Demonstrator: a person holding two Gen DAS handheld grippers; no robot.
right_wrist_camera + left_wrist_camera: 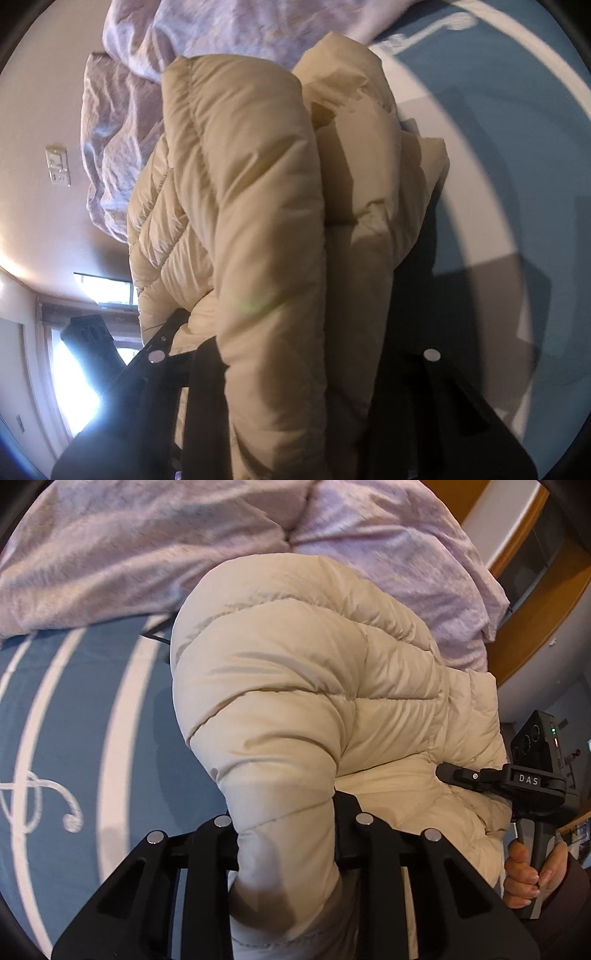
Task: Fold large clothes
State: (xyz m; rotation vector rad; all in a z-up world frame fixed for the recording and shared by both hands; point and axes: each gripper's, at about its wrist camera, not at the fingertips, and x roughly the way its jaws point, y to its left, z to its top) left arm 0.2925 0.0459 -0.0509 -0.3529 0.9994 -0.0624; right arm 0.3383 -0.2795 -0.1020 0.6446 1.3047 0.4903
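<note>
Left gripper (286,834) and right gripper (291,354) each pinch a thick fold of the cream puffer jacket (314,686), lifted above the blue bed (92,720), its length hanging between them.

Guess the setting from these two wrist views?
Most likely a bedroom: the cream puffer jacket is held over a blue bedsheet with white stripes, a rumpled lilac duvet lies behind it, and a wall switch plate shows.

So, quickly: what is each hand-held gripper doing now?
Left hand-held gripper: closed on the cream puffer jacket.
Right hand-held gripper: closed on the same jacket.
</note>
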